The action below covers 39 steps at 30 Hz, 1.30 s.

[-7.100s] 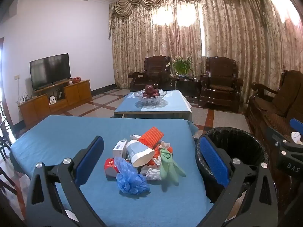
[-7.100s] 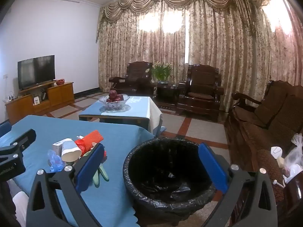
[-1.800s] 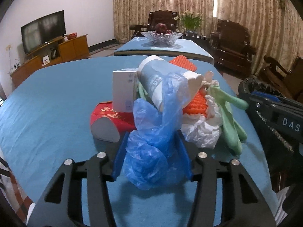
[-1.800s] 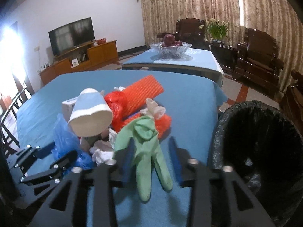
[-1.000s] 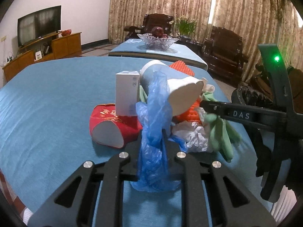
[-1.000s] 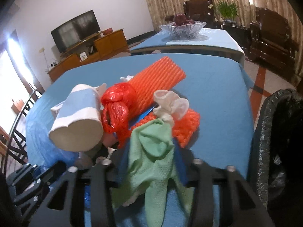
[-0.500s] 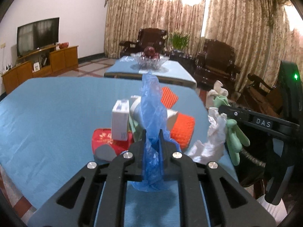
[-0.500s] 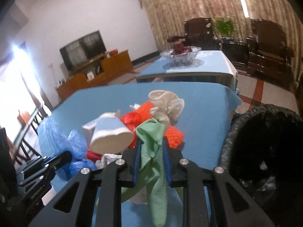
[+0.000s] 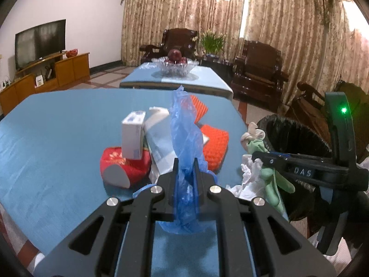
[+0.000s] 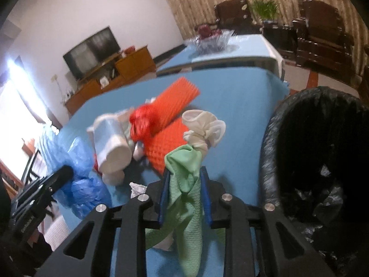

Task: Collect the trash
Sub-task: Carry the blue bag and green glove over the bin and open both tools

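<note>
My left gripper (image 9: 185, 165) is shut on a crumpled blue plastic bag (image 9: 184, 133) and holds it above the blue table (image 9: 57, 124). My right gripper (image 10: 184, 173) is shut on a green rubber glove (image 10: 186, 184) with a white cuff (image 10: 203, 129), lifted beside the black-lined trash bin (image 10: 318, 152). The glove (image 9: 269, 173) and the bin (image 9: 295, 136) also show in the left wrist view, at the right. On the table lie a red paper cup (image 9: 122, 166), a white box (image 9: 132, 138), a white-and-blue cup (image 10: 110, 138), orange foam netting (image 10: 175, 106) and a red bag (image 10: 143, 122).
White crumpled tissue (image 9: 249, 175) lies near the table's right edge. A second blue table with a glass fruit bowl (image 9: 175, 67) stands behind. Dark wooden armchairs (image 9: 260, 67) line the curtained wall. A TV (image 9: 39, 42) on a wooden cabinet is at the left.
Both grippers closed on their items and lifted them off the pile. The right gripper has swung with the green glove toward the bin; the left holds the blue bag raised.
</note>
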{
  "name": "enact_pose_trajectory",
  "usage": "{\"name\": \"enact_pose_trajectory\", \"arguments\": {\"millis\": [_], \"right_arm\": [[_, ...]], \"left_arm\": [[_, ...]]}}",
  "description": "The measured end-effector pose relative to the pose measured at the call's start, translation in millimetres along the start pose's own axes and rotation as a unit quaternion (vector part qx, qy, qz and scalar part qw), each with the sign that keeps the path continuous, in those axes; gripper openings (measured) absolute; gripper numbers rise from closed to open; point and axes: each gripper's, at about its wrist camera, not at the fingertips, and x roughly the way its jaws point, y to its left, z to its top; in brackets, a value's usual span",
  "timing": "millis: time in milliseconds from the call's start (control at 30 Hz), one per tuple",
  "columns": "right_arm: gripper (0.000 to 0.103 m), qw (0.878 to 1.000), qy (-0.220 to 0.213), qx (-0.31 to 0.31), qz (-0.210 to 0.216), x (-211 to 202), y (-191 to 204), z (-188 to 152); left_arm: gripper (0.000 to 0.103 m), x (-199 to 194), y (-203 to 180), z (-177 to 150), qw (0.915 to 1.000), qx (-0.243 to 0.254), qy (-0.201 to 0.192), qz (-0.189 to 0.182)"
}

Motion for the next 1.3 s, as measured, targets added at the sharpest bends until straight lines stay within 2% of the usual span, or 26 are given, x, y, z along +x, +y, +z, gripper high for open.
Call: {"name": "enact_pose_trajectory", "arguments": {"millis": [133,233,433,500,567,633,833,900,933,1033,1300], "right_arm": [[0.053,1.0,0.02,-0.017,-0.017,8.5,6.6,-5.8],[0.07,0.999,0.01,-0.025,-0.033,-2.5,9.9,-5.3],[0.072,0.997,0.013,-0.045,-0.066,-23.1,10.5,-14.6],[0.069,0.997,0.014,-0.044,-0.068,-24.8,8.1,-18.1],[0.059,0.996,0.022,-0.049,-0.07,-19.7,7.1,-21.9],[0.053,0.997,0.025,-0.045,-0.065,-13.6,5.6,-21.2],[0.051,0.998,0.037,-0.03,-0.051,14.4,-1.1,-19.2],[0.029,0.998,0.047,-0.02,-0.023,21.8,-5.0,-19.4],[0.012,0.998,0.05,-0.015,-0.018,23.4,-6.8,-19.3],[0.009,0.999,0.043,-0.023,-0.017,17.1,-6.3,-16.4],[0.008,0.999,-0.034,-0.022,-0.019,-40.2,-2.9,9.6]], "left_arm": [[0.009,7.5,11.2,-8.3,0.9999,-0.008,0.014,0.006],[0.009,9.2,16.3,-10.9,0.9998,-0.01,0.017,0.008],[0.009,9.4,13.7,-13.1,0.9998,-0.01,0.018,0.001],[0.009,10.0,13.9,-13.7,0.9998,-0.01,0.02,0.0],[0.009,10.9,12.9,-15.9,0.9997,-0.009,0.022,0.0],[0.009,11.6,12.2,-17.0,0.9997,-0.007,0.025,0.001],[0.009,13.6,11.8,-16.6,0.9996,-0.004,0.029,0.004],[0.009,15.2,12.3,-17.4,0.9995,-0.004,0.032,0.004],[0.009,15.4,12.1,-17.0,0.9995,-0.004,0.032,0.004],[0.009,15.3,10.9,-16.1,0.9995,-0.002,0.032,0.005],[0.009,8.5,7.0,-10.6,0.9998,-0.005,0.02,0.001]]}}
